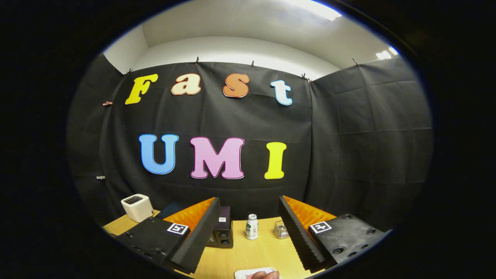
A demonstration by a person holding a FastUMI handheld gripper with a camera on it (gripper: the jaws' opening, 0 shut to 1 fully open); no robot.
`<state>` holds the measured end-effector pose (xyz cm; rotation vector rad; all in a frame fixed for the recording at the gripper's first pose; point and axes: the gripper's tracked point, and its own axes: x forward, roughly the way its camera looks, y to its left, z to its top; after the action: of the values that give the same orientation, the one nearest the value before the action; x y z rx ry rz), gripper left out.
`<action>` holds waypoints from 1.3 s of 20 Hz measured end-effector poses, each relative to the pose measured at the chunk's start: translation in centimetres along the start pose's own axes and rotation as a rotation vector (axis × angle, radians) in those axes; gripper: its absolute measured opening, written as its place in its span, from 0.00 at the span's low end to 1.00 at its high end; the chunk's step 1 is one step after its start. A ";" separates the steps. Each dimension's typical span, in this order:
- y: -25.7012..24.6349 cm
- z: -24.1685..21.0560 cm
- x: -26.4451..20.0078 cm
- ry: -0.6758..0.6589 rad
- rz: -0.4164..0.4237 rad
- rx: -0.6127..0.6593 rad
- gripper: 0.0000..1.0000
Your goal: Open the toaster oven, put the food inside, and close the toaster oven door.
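Holding my hand-held gripper [248, 236] above the near part of the worktop [248, 255], I keep its two fingers spread wide apart, with nothing between them and neither finger [193, 240] touching any item. A square marker tag sits on the body behind each finger.

Just below the gap, at the nearest edge of the worktop, lies a white plate [254, 272] carrying a pinkish piece of food [265, 275]; only a small part of each is visible.

Beyond the fingers, seen through the gap, a small white bottle [252, 227] with a green label stands upright on the wooden surface. Just beside it, towards the right finger, sits a small clear container [280, 229]; its contents cannot be made out.

The toaster oven [223, 232], a dark box with two round knobs on its front, stands on the worktop partly hidden behind the left finger, near the bottle. Whether its door is open or closed cannot be told.

Further off, past the left finger and well apart from the oven, a white pop-up toaster [137, 207] rests near the black cloth wall [348, 155].
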<state>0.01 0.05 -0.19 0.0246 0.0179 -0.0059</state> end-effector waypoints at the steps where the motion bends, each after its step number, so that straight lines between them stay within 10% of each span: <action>1: 0.1 0.0 0.1 0.001 0.001 -0.001 0.97; 12: 10.4 -2.5 4.6 0.047 0.102 0.062 0.98; 26: 23.9 -23.0 13.7 0.449 0.139 0.028 0.99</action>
<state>13.48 24.39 -22.80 0.0550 0.4653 0.1383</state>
